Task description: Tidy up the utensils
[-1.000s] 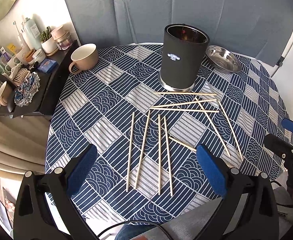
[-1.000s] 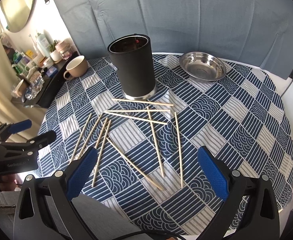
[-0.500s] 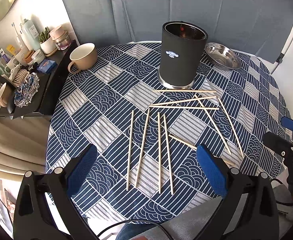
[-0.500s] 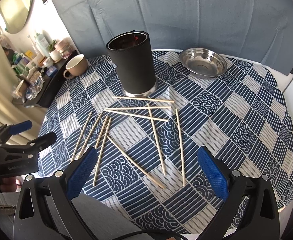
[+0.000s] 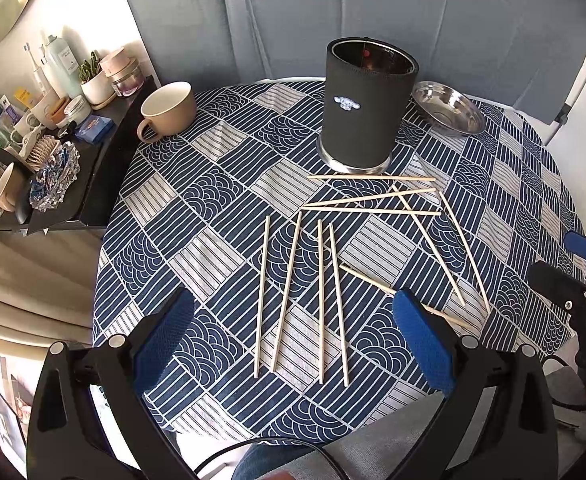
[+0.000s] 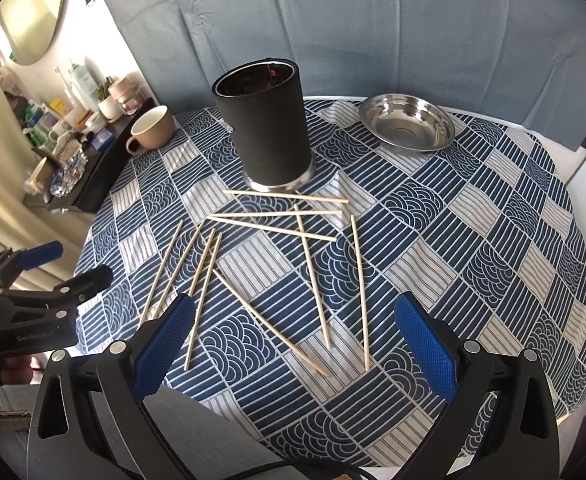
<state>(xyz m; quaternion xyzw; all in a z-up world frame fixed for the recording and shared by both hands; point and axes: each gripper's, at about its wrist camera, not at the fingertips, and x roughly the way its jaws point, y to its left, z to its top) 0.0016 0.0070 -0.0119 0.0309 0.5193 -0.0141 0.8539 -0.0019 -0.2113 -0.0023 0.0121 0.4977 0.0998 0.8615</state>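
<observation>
Several loose wooden chopsticks (image 5: 321, 300) lie scattered on the round table's blue patterned cloth (image 5: 213, 240); they also show in the right wrist view (image 6: 313, 272). A tall black cylindrical holder (image 5: 367, 104) stands upright behind them, also seen in the right wrist view (image 6: 265, 136). My left gripper (image 5: 293, 344) is open and empty, above the near edge and the chopsticks' near ends. My right gripper (image 6: 293, 344) is open and empty, over the near edge to the right.
A steel bowl (image 6: 407, 124) sits at the back right and a beige mug (image 6: 153, 128) at the back left. A dark side shelf (image 5: 53, 148) with bottles and jars stands left of the table. A grey curtain hangs behind.
Both grippers have risen and drawn back slightly, so the table sits a little lower in both views. Nothing on the table moved.
</observation>
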